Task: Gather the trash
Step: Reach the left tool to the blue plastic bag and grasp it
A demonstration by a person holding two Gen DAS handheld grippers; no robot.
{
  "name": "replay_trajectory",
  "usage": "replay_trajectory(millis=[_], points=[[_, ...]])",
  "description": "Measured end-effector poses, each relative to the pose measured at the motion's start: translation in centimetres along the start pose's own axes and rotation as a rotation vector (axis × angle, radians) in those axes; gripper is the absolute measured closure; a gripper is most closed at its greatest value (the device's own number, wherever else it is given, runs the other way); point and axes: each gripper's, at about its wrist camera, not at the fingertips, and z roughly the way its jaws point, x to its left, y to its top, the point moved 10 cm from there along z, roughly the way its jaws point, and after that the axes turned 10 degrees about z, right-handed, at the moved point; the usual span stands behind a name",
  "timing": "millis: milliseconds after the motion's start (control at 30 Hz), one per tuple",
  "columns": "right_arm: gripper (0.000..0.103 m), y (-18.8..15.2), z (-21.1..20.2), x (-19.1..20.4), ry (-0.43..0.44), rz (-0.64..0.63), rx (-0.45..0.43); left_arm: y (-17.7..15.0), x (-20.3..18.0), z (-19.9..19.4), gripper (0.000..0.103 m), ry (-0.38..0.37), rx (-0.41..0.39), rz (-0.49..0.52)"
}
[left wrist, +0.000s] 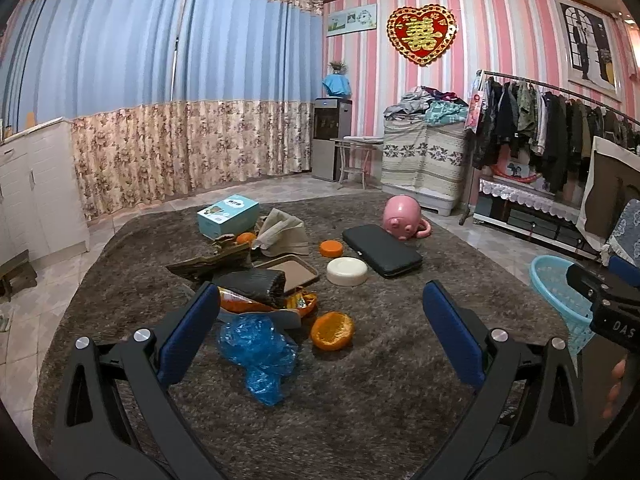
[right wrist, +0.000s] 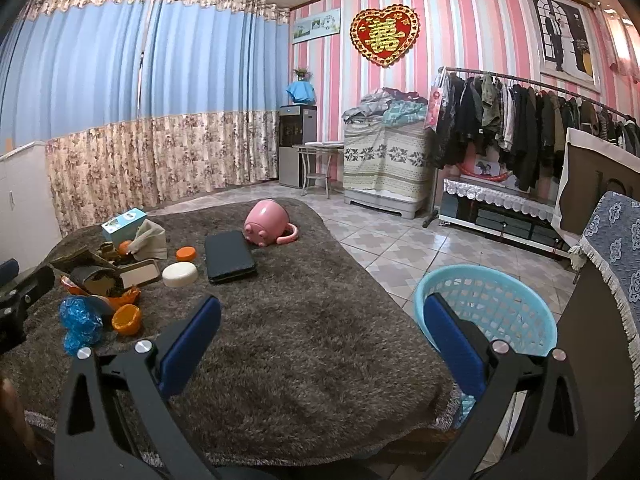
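Note:
A crumpled blue plastic bag (left wrist: 258, 354) lies on the shaggy brown cover of the table (left wrist: 380, 380), with an orange peel half (left wrist: 332, 330) to its right and an orange snack wrapper (left wrist: 298, 304) behind it. My left gripper (left wrist: 320, 340) is open and empty, its jaws spread wide around the bag and the peel, above them. My right gripper (right wrist: 320, 344) is open and empty over bare cover. A light blue plastic basket (right wrist: 486, 312) stands on the floor at the table's right edge; it also shows in the left wrist view (left wrist: 560, 300). The bag (right wrist: 78, 324) and peel (right wrist: 127, 319) appear at the far left of the right wrist view.
On the table stand a pink pig mug (left wrist: 402, 218), a black case (left wrist: 382, 250), a white round lid (left wrist: 347, 271), an orange lid (left wrist: 331, 248), a small tray (left wrist: 292, 270), a teal box (left wrist: 228, 216) and a beige cloth (left wrist: 282, 230). A clothes rack (right wrist: 520, 136) and a chair (right wrist: 612, 248) stand to the right.

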Motion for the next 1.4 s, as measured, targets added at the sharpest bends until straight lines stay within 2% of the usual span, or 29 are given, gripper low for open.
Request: replay_trajectory(millis=[367,767,1000,1167,1300,1400], points=[[0.004,0.5,0.8,0.9,0.004,-0.006,0.004,-0.4,1.7,0.7,0.005,0.039,0.019,-0.005],[0.004,0.7,2.5,2.8,0.018,-0.029,0.000,-1.5,5.5,2.3,0.005,0.102,0.063,-0.037],[0.004,-0.1,3.8,4.2,0.088,-0.005,0.000,-3.7,7.4,3.4,0.005,0.117,0.120,-0.060],[0.004,-2.6,6.1,5.8,0.054,-0.105,0.103,-5.9,8.1,4.9,0.005,0.114,0.178,-0.059],[0.004,-3.6,6.8,5.8,0.051,-0.094,0.113,-7.4,8.0,6.2,0.005,0.091,0.213,-0.077],[0.004,-4.5,7.6,5.1,0.055,-0.056,0.159,-8.0,7.6,6.9,0.005,0.088,0.231,-0.069]])
